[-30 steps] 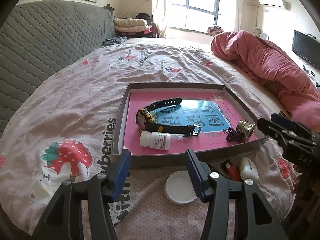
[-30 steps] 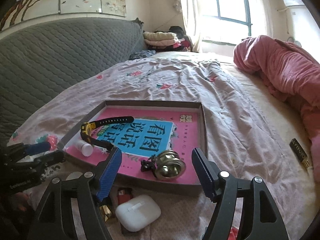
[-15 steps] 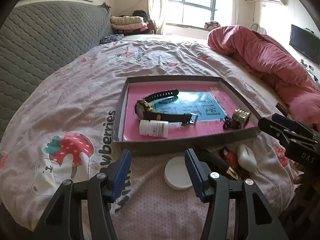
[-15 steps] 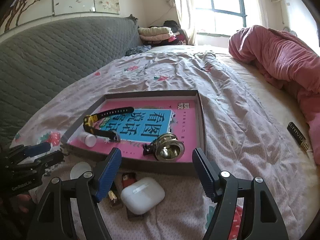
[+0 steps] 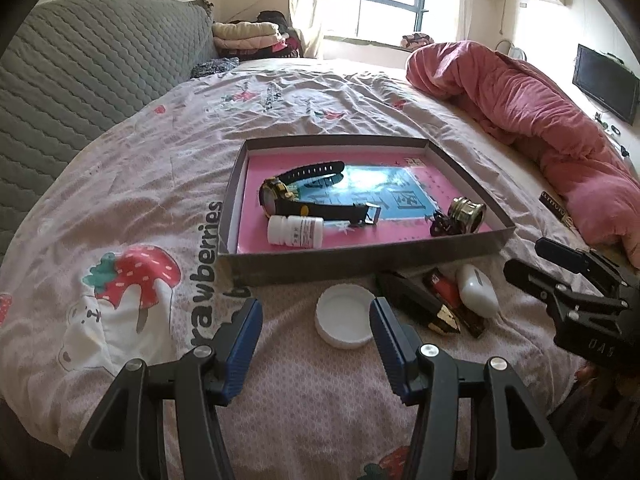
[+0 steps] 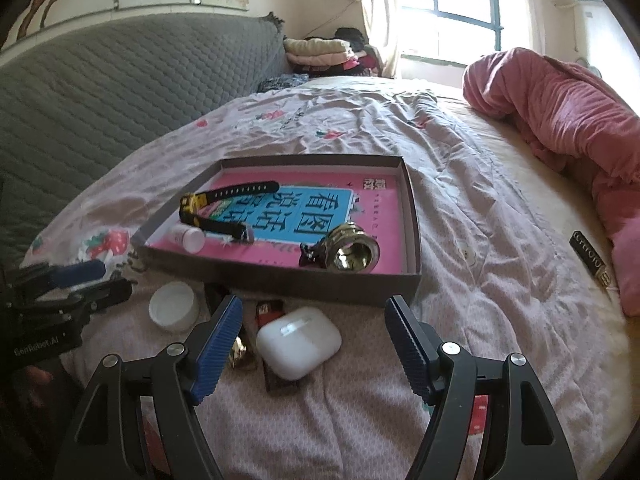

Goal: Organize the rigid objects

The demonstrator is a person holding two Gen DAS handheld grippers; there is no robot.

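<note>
Over the last second both tools have drawn back from the shallow box (image 5: 360, 258), so more of the bed shows ahead of them: the left tool (image 5: 316, 334) now hangs spread and empty with the white lid (image 5: 343, 316) just ahead between its tips. The right tool (image 6: 314, 338), likewise spread and empty, has the white earbud case (image 6: 298, 342) lying just ahead between its fingers. The watch (image 5: 308, 196), pill bottle (image 5: 295, 231) and brass bell (image 5: 464, 216) already sit in the box beyond, so I judge the pull-back lines up the next pickups among the lid, the case and the lighter (image 5: 442, 290) beside it.

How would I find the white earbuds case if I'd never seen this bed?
Find the shallow grey box on the bed. The earbuds case lies just outside its near wall, beside a red lighter. It is the only smooth, rounded white pebble shape; the white lid nearby is flat and round.
</note>
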